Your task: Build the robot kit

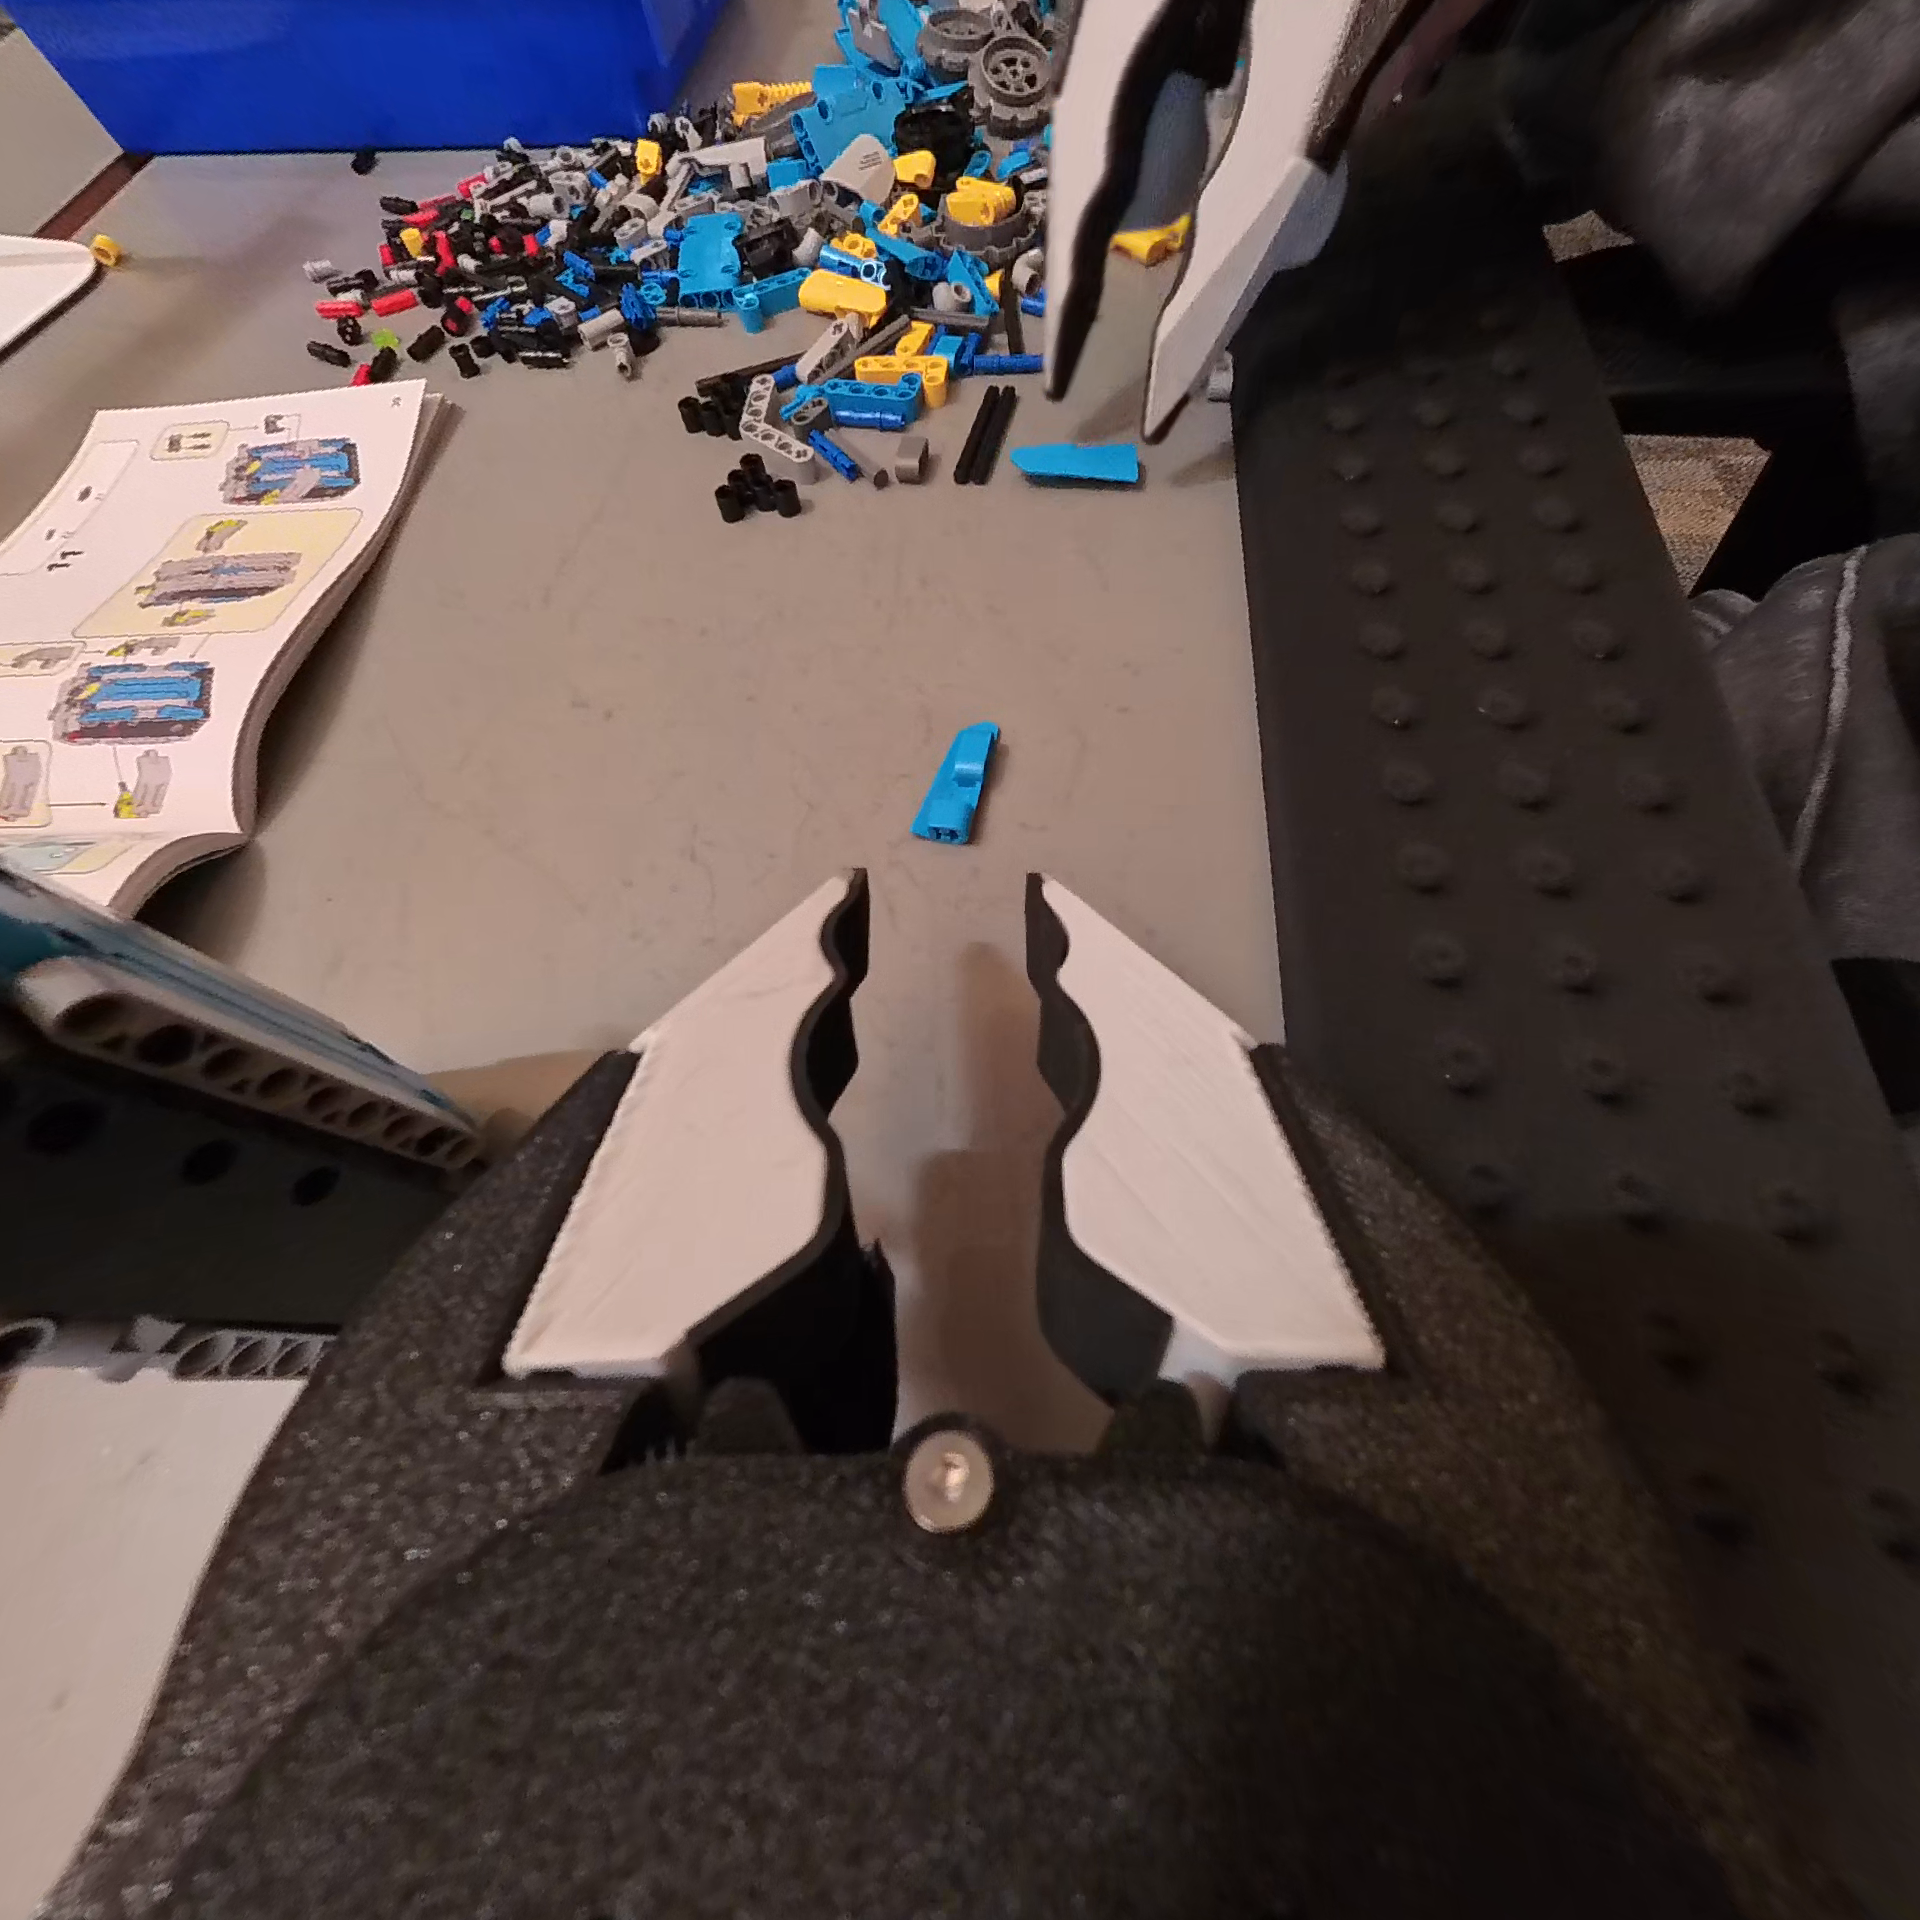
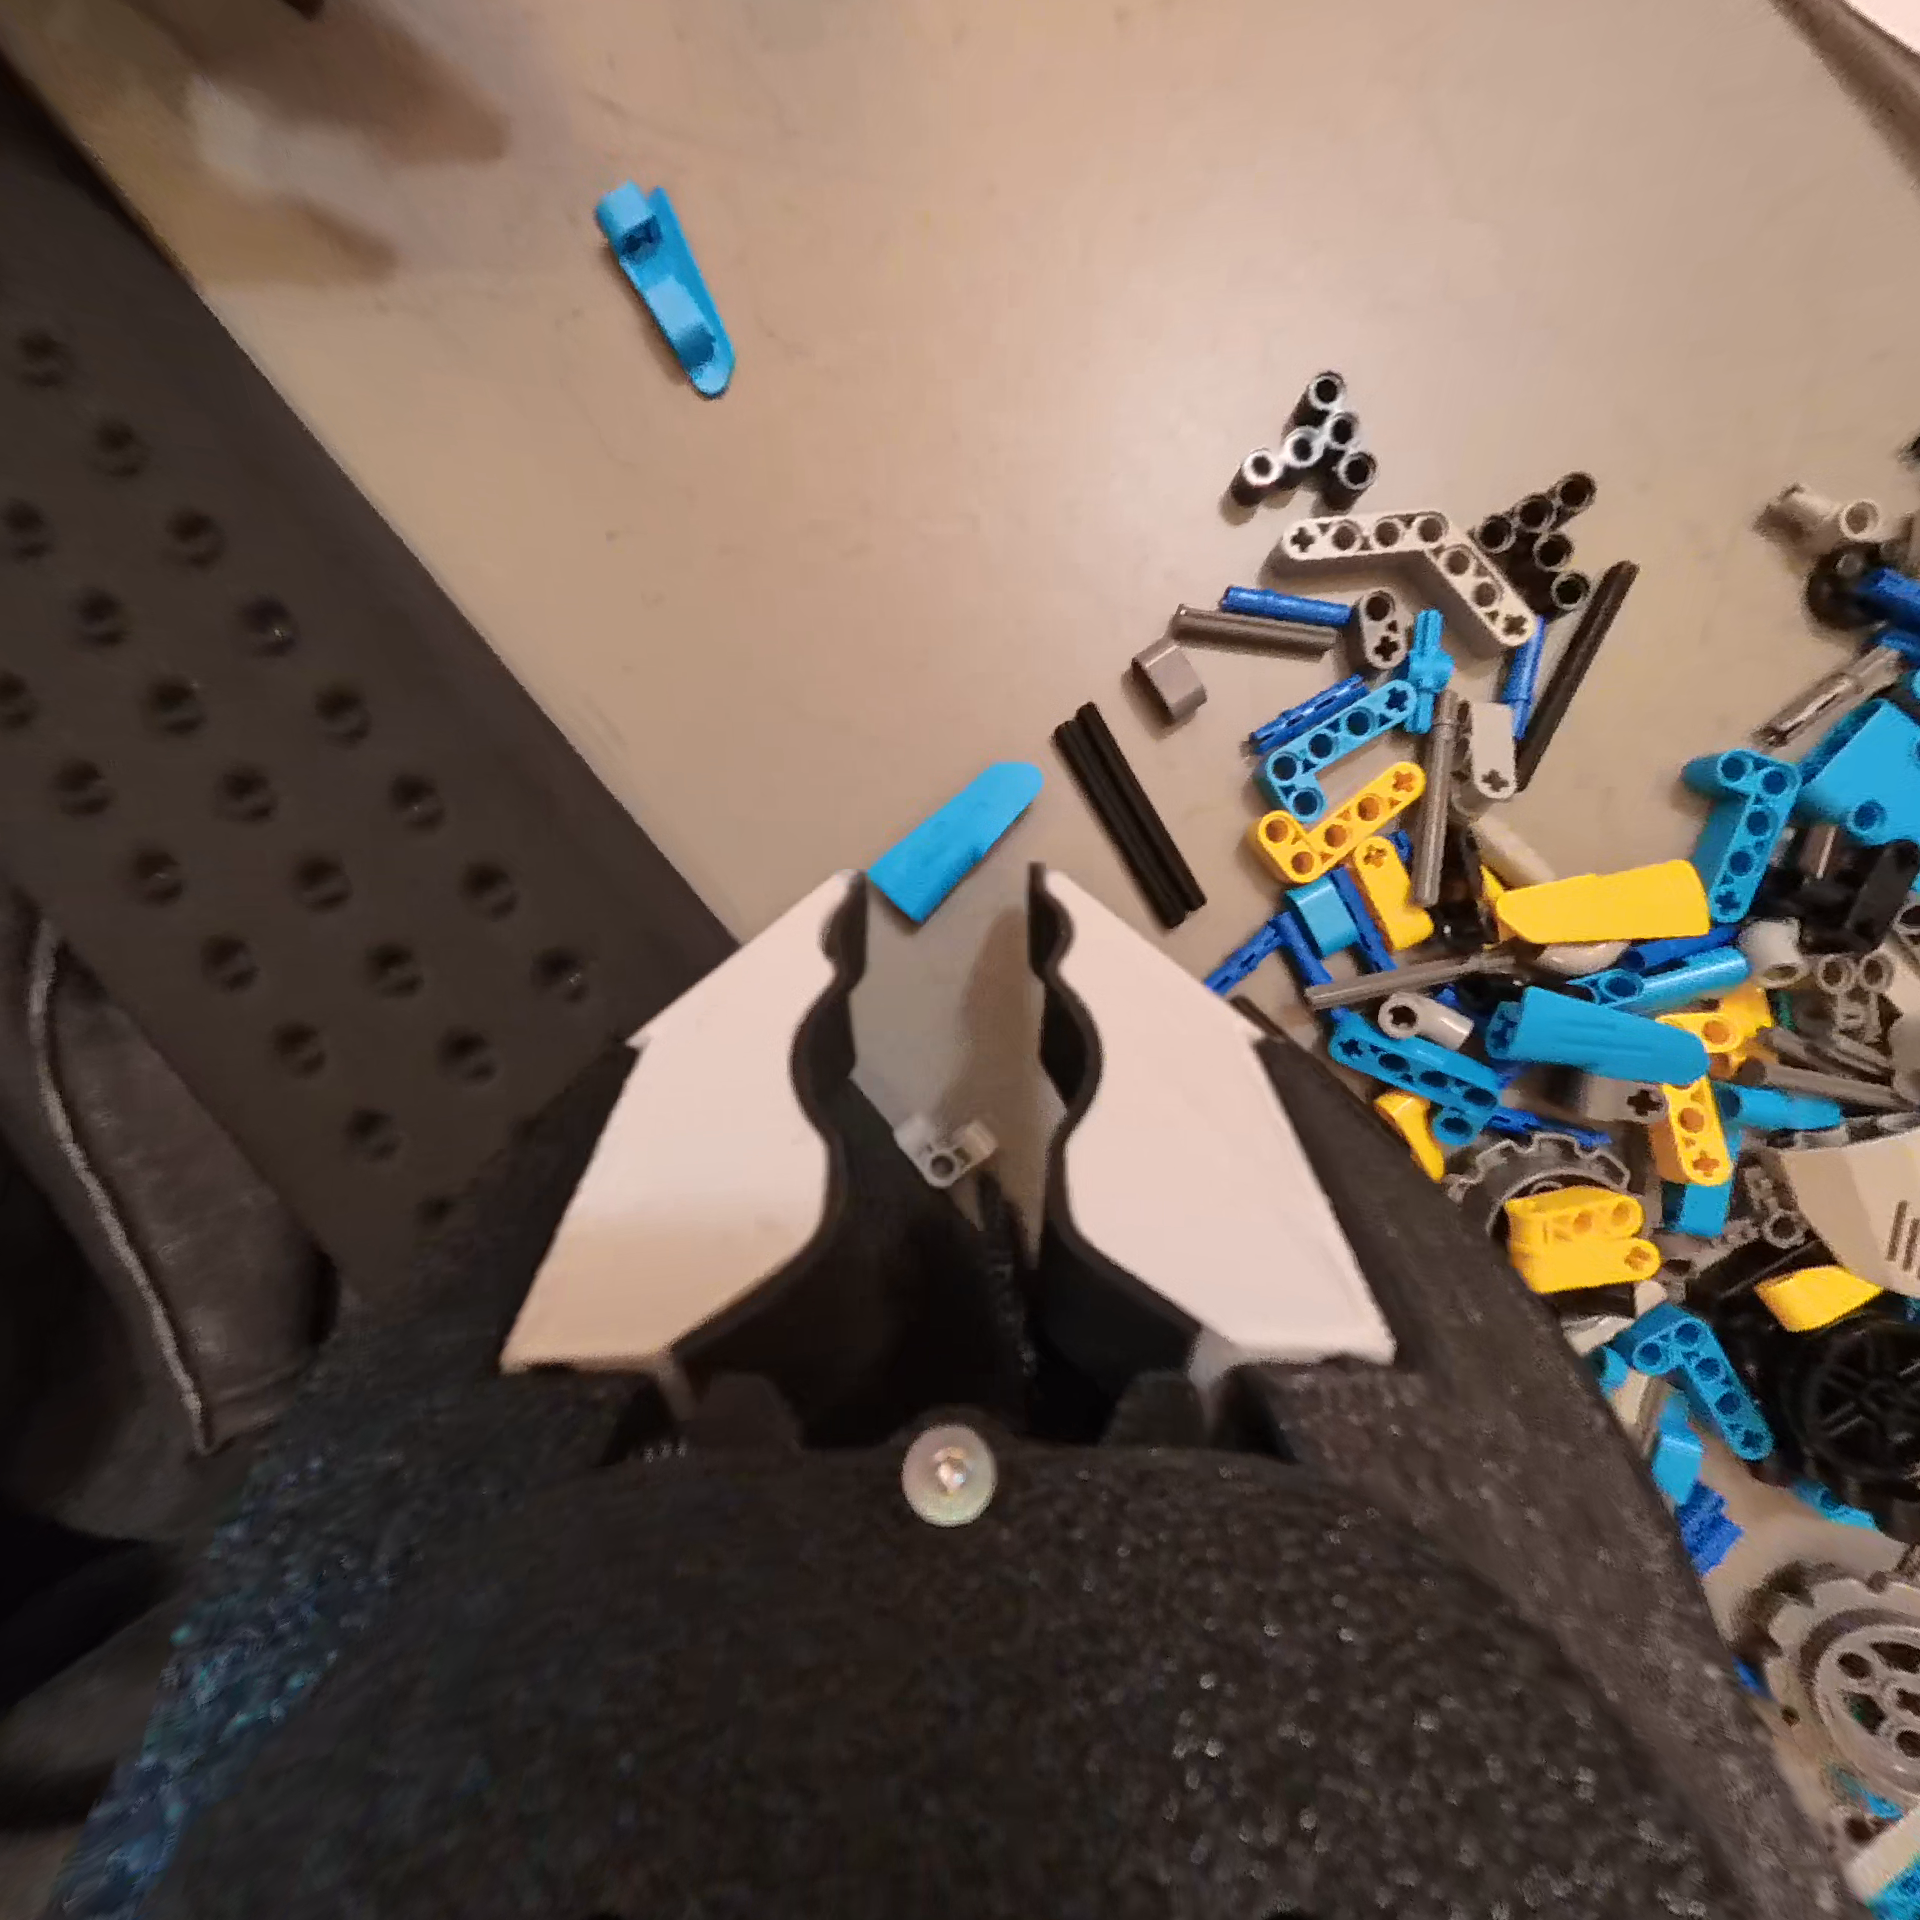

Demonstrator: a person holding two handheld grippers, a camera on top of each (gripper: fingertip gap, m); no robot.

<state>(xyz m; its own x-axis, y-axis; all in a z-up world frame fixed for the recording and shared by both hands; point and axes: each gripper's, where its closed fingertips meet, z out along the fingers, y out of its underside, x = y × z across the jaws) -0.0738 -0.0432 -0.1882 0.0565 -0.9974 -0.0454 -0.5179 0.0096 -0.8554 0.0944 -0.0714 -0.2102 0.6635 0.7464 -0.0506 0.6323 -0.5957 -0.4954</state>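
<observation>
the left claw [image 1: 945, 883] hangs just above the grey desk [image 1: 644, 644] with its white fingers [image 1: 727, 1091] spread apart and nothing between them. just ahead of its tips lies a small blue curved panel piece [image 1: 958, 784], alone on bare desk, apart from the fingers. to the left an instruction booklet [image 1: 197, 623] lies open, and nearer the camera on that side a partly built model with a grey holed beam [image 1: 239, 1060] leans into view. farther off is a wide pile of loose building pieces [image 1: 769, 260] in blue, yellow, black, grey and red, with a blue bin [image 1: 364, 62] behind it. a black perforated strip [image 1: 1455, 727] runs along the desk's right edge.

the right claw [image 2: 945, 883] is also released, its jaws parted and empty. a flat blue wing-shaped piece [image 2: 956, 836] lies on the desk right at its tips, its near end just beside the left fingertip; whether they touch cannot be told. two black axles [image 2: 1127, 816] lie side by side just to the right of that piece, and a small grey connector [image 2: 951, 1148] sits on the desk under the gap between the fingers. the blue curved panel piece [image 2: 665, 296] shows farther off to the upper left, well apart from this claw. in the left wrist view the right claw [image 1: 1107, 400] points down at the pile's near edge, above the wing-shaped piece [image 1: 1075, 463].
</observation>
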